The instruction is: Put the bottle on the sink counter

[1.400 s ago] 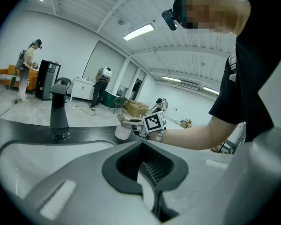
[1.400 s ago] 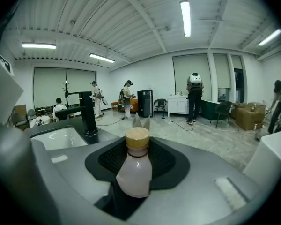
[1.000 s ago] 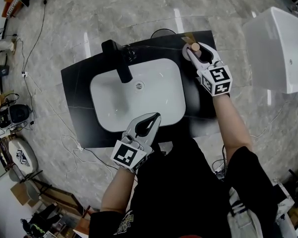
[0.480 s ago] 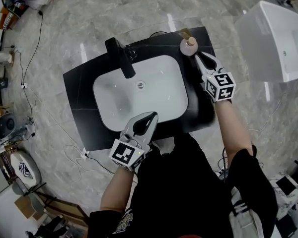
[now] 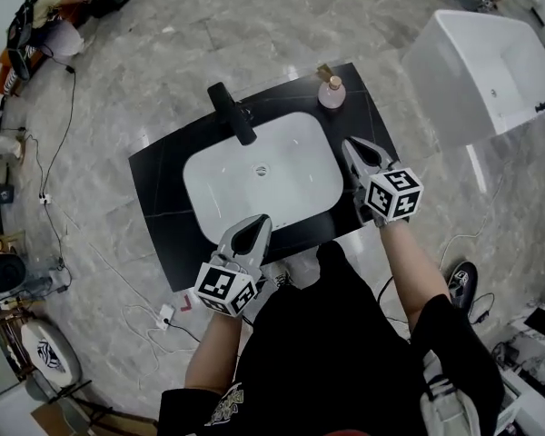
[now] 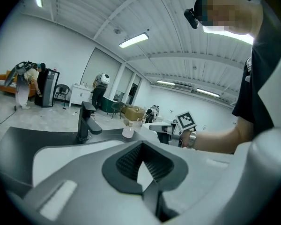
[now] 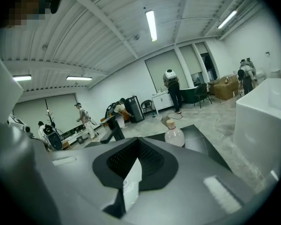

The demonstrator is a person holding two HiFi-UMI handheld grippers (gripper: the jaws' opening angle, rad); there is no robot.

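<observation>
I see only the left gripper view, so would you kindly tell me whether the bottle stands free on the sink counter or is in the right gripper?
Observer: It stands free. The head view shows the bottle upright near the back right corner of the black counter, apart from the right gripper.
Operator: Thank you. How do that gripper's jaws stand?
Observer: The right gripper view shows them together with nothing between them; they have just closed. The bottle is ahead of them on the counter.
</observation>
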